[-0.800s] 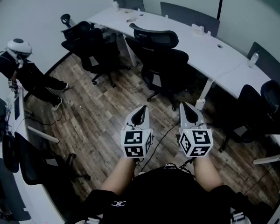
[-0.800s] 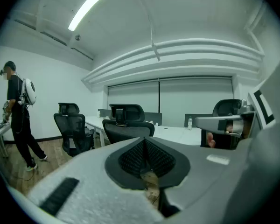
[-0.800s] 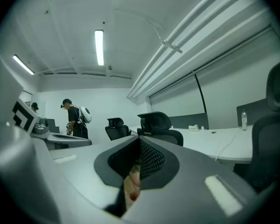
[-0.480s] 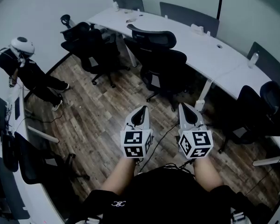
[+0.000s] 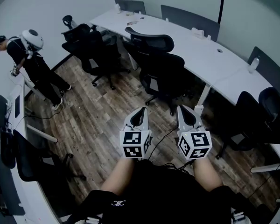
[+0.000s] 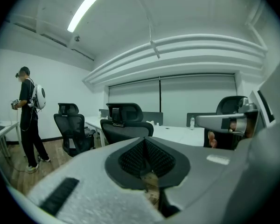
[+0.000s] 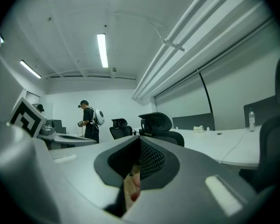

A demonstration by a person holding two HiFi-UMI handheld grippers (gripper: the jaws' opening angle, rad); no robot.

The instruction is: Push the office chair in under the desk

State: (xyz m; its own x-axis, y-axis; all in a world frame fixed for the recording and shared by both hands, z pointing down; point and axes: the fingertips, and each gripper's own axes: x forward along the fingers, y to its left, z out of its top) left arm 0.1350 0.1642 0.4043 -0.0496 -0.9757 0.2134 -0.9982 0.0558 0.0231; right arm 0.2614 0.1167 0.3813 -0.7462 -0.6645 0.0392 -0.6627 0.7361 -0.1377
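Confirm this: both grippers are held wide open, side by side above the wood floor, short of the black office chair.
Wrong on the jaws: the left gripper and right gripper are both shut and empty, as the two gripper views show. The rest holds: side by side above the wood floor, short of the black office chair.

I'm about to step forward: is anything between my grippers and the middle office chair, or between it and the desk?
Nothing visible does. Only wooden floor with a thin cable lies between the left gripper, the right gripper and the office chair. The desk is right behind it.
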